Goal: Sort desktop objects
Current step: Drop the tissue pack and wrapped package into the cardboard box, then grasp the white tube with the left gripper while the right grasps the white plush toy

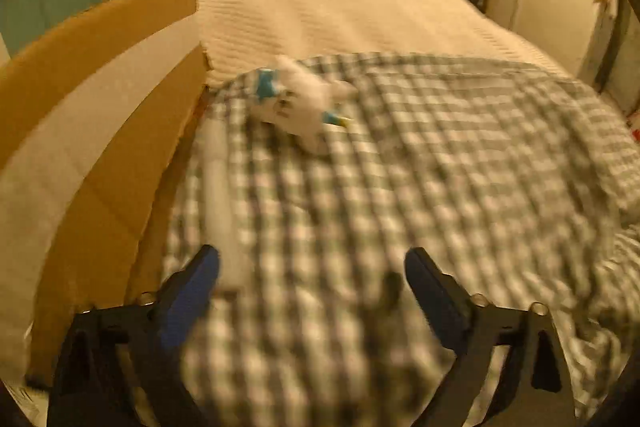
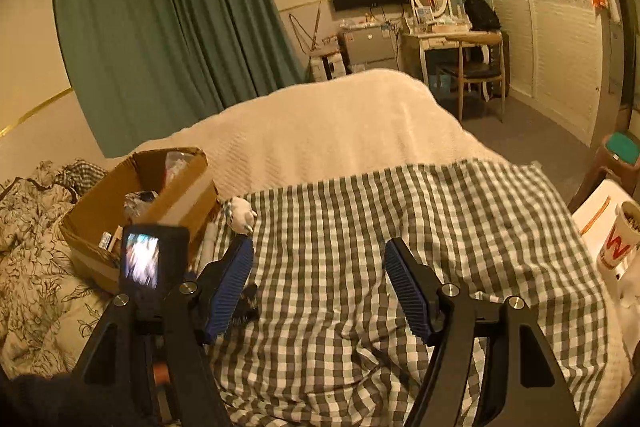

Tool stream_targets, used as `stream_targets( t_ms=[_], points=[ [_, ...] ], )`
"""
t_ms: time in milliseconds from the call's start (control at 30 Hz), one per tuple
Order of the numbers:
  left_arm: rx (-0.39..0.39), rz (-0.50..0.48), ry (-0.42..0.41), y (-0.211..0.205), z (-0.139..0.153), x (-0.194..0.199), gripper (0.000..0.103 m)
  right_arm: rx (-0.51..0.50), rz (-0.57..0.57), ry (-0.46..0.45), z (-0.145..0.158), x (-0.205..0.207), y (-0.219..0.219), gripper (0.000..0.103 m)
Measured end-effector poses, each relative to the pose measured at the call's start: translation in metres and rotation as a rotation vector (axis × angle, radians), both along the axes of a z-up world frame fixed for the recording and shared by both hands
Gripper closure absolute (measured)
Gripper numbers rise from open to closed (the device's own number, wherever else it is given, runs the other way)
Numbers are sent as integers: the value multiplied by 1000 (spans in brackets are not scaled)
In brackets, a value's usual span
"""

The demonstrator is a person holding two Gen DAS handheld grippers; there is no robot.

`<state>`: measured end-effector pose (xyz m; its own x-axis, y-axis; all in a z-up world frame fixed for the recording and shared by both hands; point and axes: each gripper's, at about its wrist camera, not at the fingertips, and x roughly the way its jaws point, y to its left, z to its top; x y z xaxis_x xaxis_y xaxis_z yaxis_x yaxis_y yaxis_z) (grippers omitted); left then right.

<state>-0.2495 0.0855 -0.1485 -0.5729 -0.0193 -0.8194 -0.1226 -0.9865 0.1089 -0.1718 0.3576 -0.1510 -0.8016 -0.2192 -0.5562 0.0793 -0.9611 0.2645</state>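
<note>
Hovering our spread, empty left hand-held gripper (image 1: 312, 277) over the bed's checked cloth (image 1: 440, 167), we see the white-and-blue toy (image 1: 298, 103) straight ahead, beside the cardboard box (image 1: 100, 99), nearer this hand.

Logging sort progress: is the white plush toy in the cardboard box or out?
Out. The white plush toy lies on the checked cloth beside the cardboard box, outside its wall.

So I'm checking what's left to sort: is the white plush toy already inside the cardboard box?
No, the white plush toy lies on the checked cloth, just outside the cardboard box.
</note>
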Motion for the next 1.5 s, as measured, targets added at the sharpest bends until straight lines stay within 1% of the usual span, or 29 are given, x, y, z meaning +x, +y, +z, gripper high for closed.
stream_targets(
  t_ms=[33,67,100,133,167,200,267,333,400,467,533,567,600,667,700,767,800,833,967,1000,1033,1067,1133,1200,1233,1300,1333,1400,1500],
  points=[
    [2,26,-27,-7,-2,-9,24,-10,-7,-3,-3,-1,5,35],
    [21,58,-53,-17,-4,-17,37,-16,-13,-7,-6,-2,11,35],
    [55,90,-73,-27,-4,-23,44,-19,-19,-11,-8,-2,15,35],
    [109,118,-86,-40,-5,-29,51,-24,-34,-17,-11,-3,21,35],
    [132,136,-93,-49,-6,-33,52,-32,-45,-23,-13,-4,25,35],
    [130,131,-97,-52,-8,-36,53,-44,-53,-31,-16,-5,30,35],
    [95,93,-98,-53,-15,-40,53,-64,-63,-41,-19,-5,35,35],
    [117,94,-87,-60,-15,-42,53,-69,-67,-47,-21,-4,37,35],
    [144,114,-90,-72,-15,-48,54,-52,-64,-51,-21,-2,34,35],
    [119,111,-78,-80,-16,-50,54,-34,-55,-53,-20,-1,29,35],
    [97,63,-78,-77,-21,-48,55,-29,-46,-56,-21,-4,24,35],
    [83,35,-72,-74,-23,-44,58,-30,-39,-59,-23,-6,21,35],
    [85,18,-67,-74,-22,-40,61,-30,-34,-64,-25,-8,19,35],
    [106,-23,-59,-73,-20,-32,83,-23,-11,-84,-31,-14,9,35],
    [108,-38,-54,-72,-18,-28,86,-12,-1,-92,-34,-16,3,35],
    [105,-73,0,-70,-9,-12,91,20,27,-111,-41,-23,-10,35],
    [109,-88,23,-68,-5,-3,92,29,47,-117,-45,-26,-18,35],
    [137,-114,58,-68,1,9,93,35,78,-122,-51,-31,-28,35],
    [214,-147,170,-71,17,40,93,74,179,-126,-68,-49,-66,35],
    [243,-148,176,-73,18,41,93,84,206,-124,-72,-55,-75,35],
    [255,-148,178,-74,18,38,93,90,238,-123,-77,-66,-87,35],
    [257,-143,187,-72,17,34,93,90,252,-119,-80,-71,-93,35],
    [250,-153,206,-71,19,31,93,97,302,-105,-86,-95,-113,35],
    [248,-160,216,-76,19,32,93,113,328,-99,-88,-115,-127,35],
    [248,-161,214,-75,19,29,93,115,342,-95,-90,-132,-137,35],
    [245,-162,215,-73,16,23,93,119,345,-94,-92,-155,-148,35],
    [239,-159,216,-69,14,23,93,93,344,-95,-95,-171,-152,35],
    [246,-157,213,-70,12,24,93,37,353,-133,-103,-193,-156,35],
    [253,-151,211,-70,9,22,93,34,376,-198,-122,-220,-171,35]
  ],
)
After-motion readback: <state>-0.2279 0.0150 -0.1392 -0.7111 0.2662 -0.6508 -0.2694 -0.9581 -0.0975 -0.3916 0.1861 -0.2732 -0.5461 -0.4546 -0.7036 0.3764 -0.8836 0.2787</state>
